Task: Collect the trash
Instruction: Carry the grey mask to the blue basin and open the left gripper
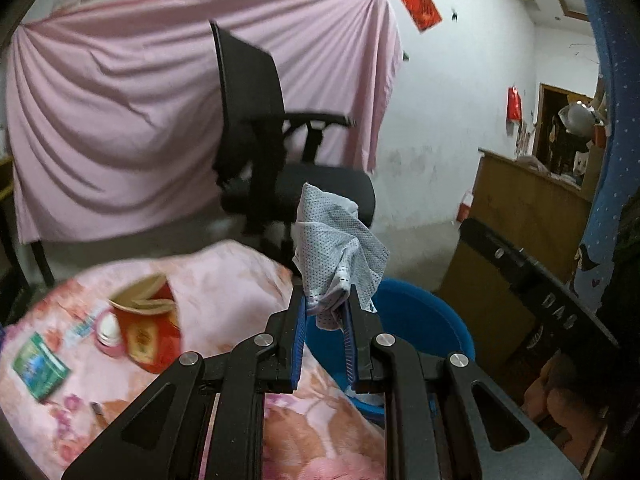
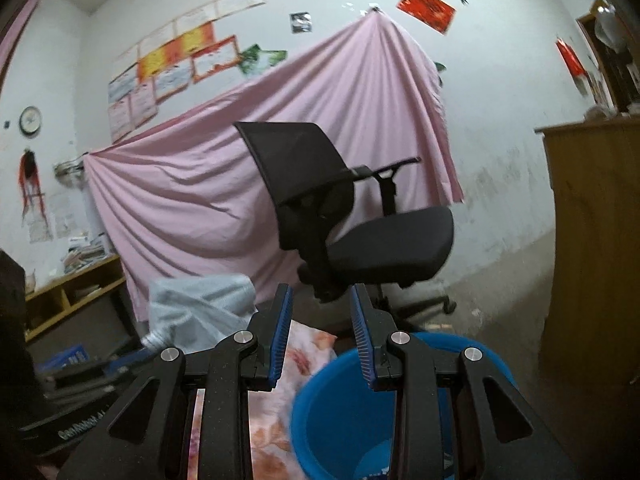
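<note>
Crumpled dotted cloth [image 1: 340,256] – pale, perhaps grey-blue, pinched in left tongs [image 1: 326,312]

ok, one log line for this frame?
left claw: shut on crumpled wipe | right claw: empty | blue bucket: below both | phase: carrying to bucket

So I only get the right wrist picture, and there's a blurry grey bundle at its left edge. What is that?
Observer: A crumpled, dotted pale cloth, pinched between the left gripper's pads.
Operator: Any other rubbish I can't see?
Observer: Possibly. A red paper cup and a green box lie on the floral blanket.
Operator: Anything beside them?
Observer: A small pink bottle, right next to the cup.
</note>
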{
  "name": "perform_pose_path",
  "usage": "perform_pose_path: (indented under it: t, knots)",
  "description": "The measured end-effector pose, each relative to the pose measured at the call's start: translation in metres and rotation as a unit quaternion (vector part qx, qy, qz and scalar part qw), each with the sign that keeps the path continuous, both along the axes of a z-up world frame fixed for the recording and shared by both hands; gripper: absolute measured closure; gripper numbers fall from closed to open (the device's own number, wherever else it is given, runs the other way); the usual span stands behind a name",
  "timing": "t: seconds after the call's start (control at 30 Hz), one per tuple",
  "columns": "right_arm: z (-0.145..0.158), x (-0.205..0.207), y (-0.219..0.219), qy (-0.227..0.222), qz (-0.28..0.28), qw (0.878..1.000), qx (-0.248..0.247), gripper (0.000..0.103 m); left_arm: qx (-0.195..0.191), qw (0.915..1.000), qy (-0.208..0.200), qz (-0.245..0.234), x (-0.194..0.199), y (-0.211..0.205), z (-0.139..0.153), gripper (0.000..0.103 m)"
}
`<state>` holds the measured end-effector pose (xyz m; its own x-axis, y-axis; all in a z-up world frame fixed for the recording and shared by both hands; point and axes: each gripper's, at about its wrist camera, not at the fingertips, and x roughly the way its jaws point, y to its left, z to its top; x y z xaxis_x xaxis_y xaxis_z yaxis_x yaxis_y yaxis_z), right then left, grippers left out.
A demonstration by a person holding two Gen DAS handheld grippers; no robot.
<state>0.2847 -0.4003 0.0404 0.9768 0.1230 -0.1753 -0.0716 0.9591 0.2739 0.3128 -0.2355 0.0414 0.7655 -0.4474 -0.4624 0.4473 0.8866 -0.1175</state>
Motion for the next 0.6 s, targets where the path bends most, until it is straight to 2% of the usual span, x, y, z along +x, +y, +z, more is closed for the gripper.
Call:
perform_pose_path:
  t: [0.1,0.27,0.4,0.53,0.6]
  knots:
    - [-0.005,0.004,-0.013,0.017,-0.009,1.000,0.013,0.075,0.000,0.9994,0.036,-0.005,0.014,-0.009,-0.009,0.088]
    - [-0.014,0.012,-0.027,0.049,-0.014,0.998,0.026,0.073,-0.002,0.9972,0.074,-0.012,0.013,-0.017,-0.024,0.087]
    - [-0.017,0.013,-0.031,0.061,-0.017,0.998,0.029,0.062,0.013,0.9957,0.091,-0.014,0.014,-0.024,-0.031,0.083]
    - [-0.018,0.014,-0.031,0.062,-0.018,0.997,0.030,0.054,0.009,0.9949,0.100,-0.010,0.013,-0.022,-0.033,0.067]
    - [-0.018,0.013,-0.030,0.062,-0.016,0.998,0.029,0.052,0.001,0.9956,0.093,-0.006,0.010,-0.017,-0.032,0.066]
